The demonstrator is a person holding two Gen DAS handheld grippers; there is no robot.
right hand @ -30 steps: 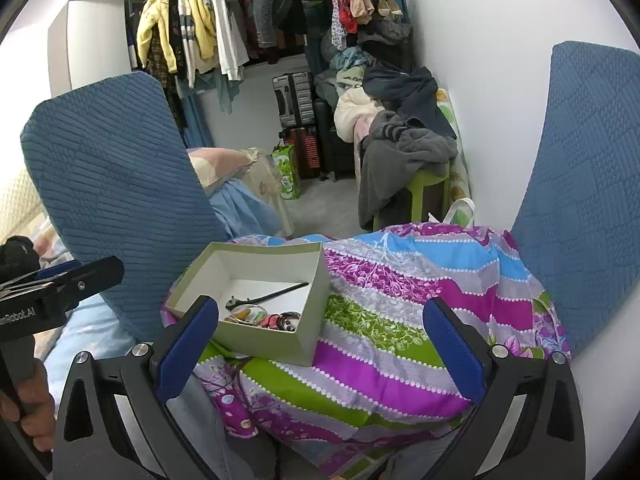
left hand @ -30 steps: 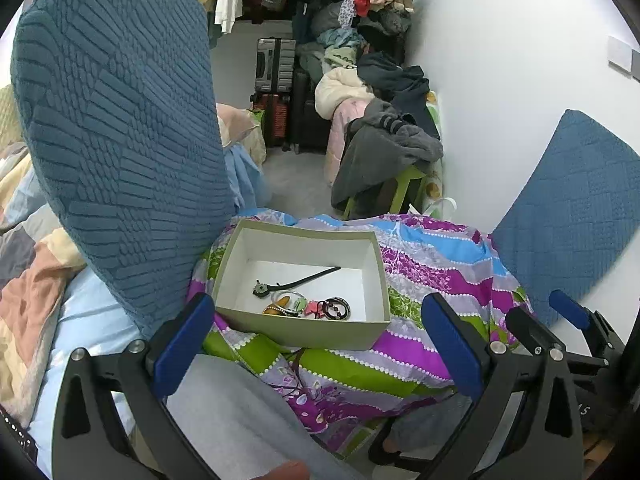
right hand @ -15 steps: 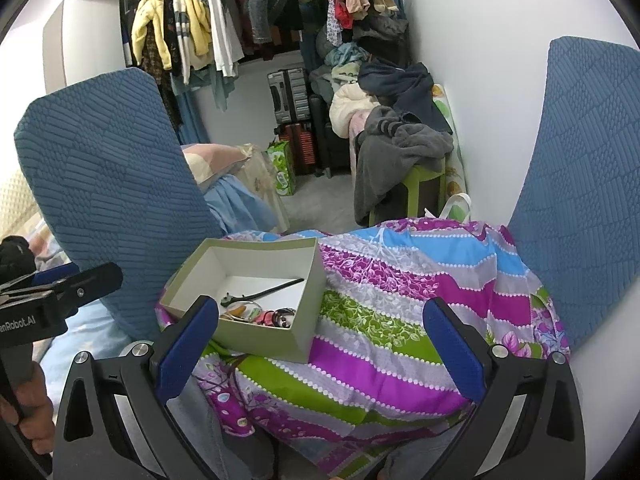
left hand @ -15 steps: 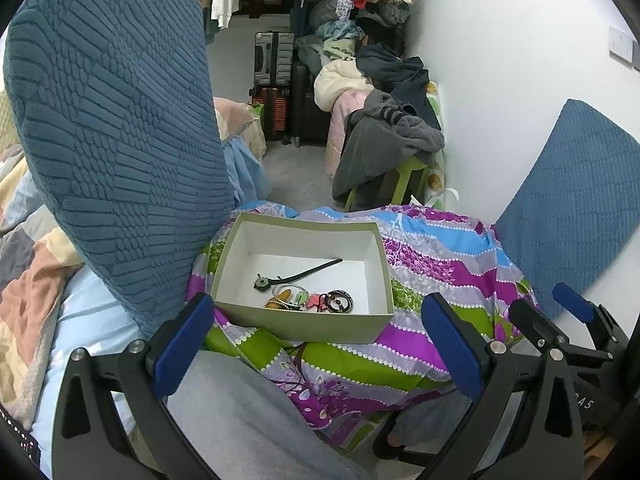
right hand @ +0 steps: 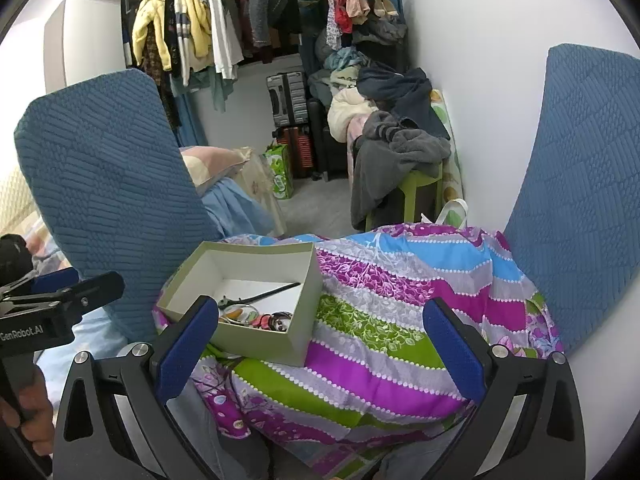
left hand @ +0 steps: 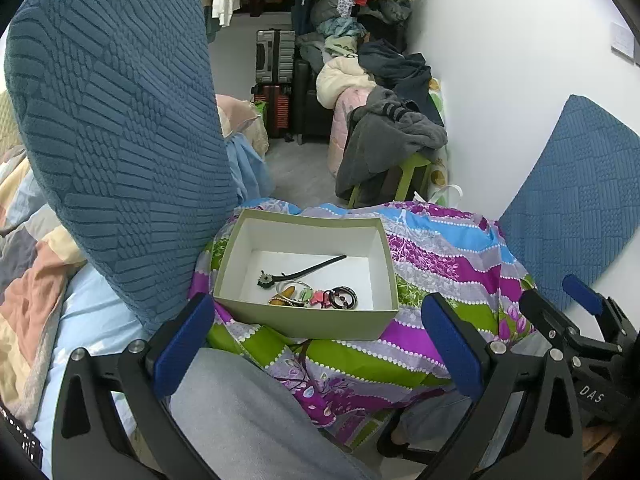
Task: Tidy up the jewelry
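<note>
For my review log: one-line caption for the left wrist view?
Open left gripper hovers before a green box of jewelry on a striped quilt.

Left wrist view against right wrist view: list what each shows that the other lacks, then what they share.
Only the left wrist view: the right gripper at its right edge, and the jewelry seen clearly from above.

Only the right wrist view: the left gripper and the hand holding it, the hanging clothes rail, and a green bag.

Both: the open box on the striped quilt, the black hair stick, two blue cushions, suitcases, and piled clothes on a green stool.
</note>
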